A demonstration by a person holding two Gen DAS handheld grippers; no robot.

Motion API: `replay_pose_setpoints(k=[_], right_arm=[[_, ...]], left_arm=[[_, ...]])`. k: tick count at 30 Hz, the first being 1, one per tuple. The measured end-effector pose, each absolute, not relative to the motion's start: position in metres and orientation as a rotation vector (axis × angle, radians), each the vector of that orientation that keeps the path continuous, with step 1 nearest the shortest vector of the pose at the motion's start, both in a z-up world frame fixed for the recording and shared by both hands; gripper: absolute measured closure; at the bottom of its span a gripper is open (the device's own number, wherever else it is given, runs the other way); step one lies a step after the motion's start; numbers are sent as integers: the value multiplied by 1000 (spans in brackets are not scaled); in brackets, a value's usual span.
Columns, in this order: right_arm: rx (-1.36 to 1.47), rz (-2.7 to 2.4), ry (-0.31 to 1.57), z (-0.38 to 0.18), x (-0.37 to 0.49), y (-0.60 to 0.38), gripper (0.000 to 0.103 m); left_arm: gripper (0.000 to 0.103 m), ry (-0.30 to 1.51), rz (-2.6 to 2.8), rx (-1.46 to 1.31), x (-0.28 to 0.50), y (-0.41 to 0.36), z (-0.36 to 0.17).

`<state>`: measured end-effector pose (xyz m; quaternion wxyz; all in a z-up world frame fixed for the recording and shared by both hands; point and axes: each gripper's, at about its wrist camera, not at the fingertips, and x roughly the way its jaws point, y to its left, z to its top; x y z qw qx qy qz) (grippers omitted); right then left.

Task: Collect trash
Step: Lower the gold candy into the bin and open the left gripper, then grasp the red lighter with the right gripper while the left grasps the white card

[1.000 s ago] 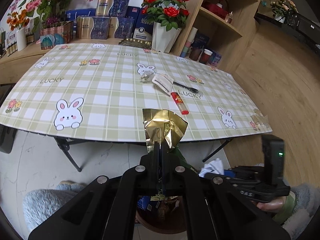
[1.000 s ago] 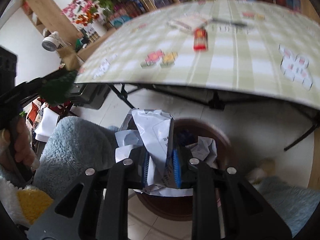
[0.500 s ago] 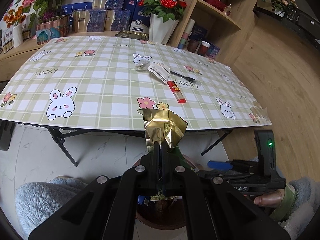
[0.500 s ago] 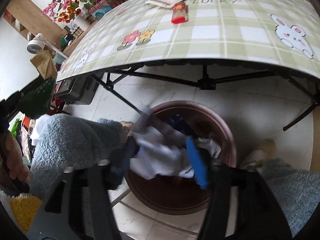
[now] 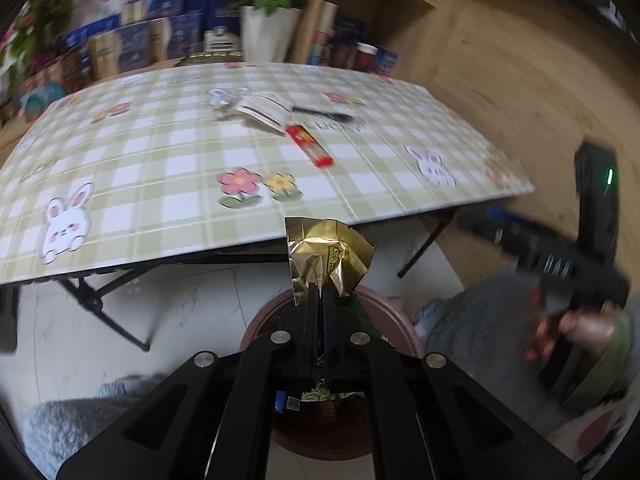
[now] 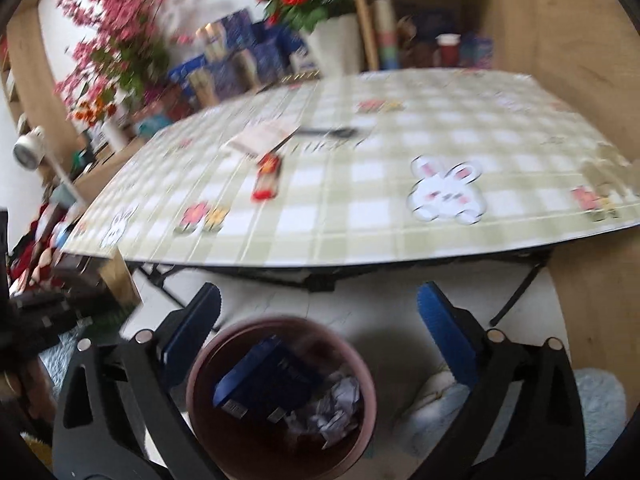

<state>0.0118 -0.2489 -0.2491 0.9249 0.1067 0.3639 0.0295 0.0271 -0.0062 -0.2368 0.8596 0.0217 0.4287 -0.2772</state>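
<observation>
- The left hand-held gripper [image 5: 319, 300] was clenched on a crumpled gold foil wrapper [image 5: 326, 258], whose upper part stuck out above the pressed-together fingers.
- That wrapper hung above the near rim of a reddish-brown trash bin [image 5: 394, 322] standing on the pale floor in front of the table.
- The right hand-held gripper [image 6: 320, 330] was released, its blue-padded fingers [image 6: 446, 334] spread wide with nothing between them, poised over the trash bin [image 6: 208, 364].
- Inside the bin lay a dark blue box [image 6: 266, 378] and crumpled white paper [image 6: 334, 404], side by side.
- In the left wrist view the right tool showed as a blurred black shape at the right edge, held by the person's hand [image 5: 582, 326].
- On the table [image 5: 140, 152], covered by a green plaid cloth with rabbits and flowers, a red packet [image 5: 310, 146] lay near the middle.
- Just behind it were a white paper packet [image 5: 264, 114] and a black pen [image 5: 322, 113], well apart from the near edge.
- Behind the table stood a white vase of red roses [image 5: 264, 34] and blue boxes [image 5: 176, 42].
</observation>
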Motion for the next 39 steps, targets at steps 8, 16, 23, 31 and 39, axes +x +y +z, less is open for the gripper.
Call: replay_pose_setpoints(k=[8, 16, 23, 31, 39], right_arm=[[200, 9, 752, -254, 11, -253, 6], [182, 18, 765, -257, 10, -246, 6], [178, 22, 772, -259, 9, -242, 6], [178, 20, 777, -260, 9, -242, 6], [179, 17, 792, -264, 10, -242, 6]], left_arm=[[101, 988, -683, 73, 21, -23, -272], [101, 1025, -683, 85, 21, -26, -281], [89, 1028, -681, 92, 20, -26, -280], [40, 998, -614, 87, 22, -19, -275], [31, 984, -538, 29, 27, -3, -271]])
